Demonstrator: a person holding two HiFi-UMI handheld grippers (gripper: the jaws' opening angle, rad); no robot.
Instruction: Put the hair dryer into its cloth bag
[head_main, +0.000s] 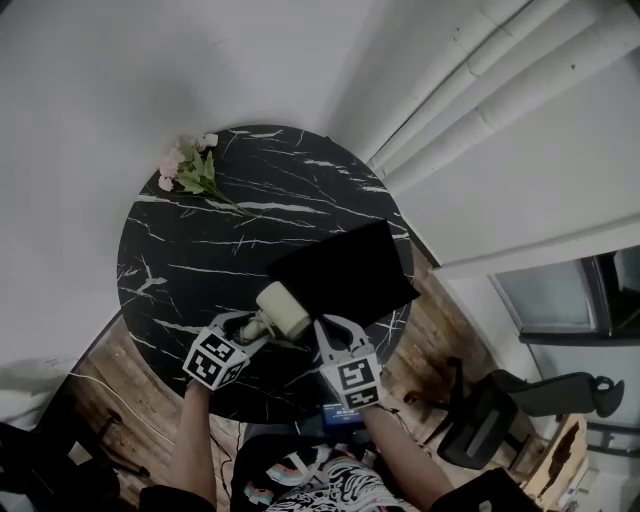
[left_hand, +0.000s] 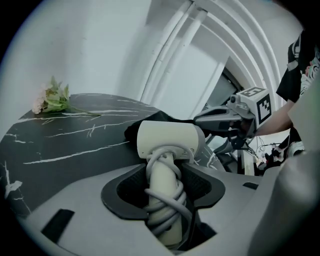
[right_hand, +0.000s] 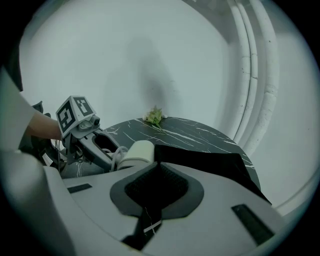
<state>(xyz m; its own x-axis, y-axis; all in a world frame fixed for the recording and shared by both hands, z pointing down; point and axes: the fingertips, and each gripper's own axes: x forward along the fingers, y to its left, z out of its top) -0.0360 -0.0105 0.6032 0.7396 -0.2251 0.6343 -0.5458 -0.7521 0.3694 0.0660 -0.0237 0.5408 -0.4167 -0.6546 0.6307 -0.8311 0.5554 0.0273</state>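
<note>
Hair dryer (head_main: 283, 308), cream, cord wound round its handle, is in left hand-held gripper (head_main: 260, 325): jaws partly apart, pads clamped on wrapped handle. Dryer's over near edge of round black marble table (head_main: 200, 250), right at near-left corner of black cloth bag (head_main: 350, 270), still outside it. Right hand-held gripper (head_main: 335, 335): jaws nearly together, pinching bag's near edge. Bag lies flat on table's right side. Flowers (head_main: 190, 165) at far-left rim.
</note>
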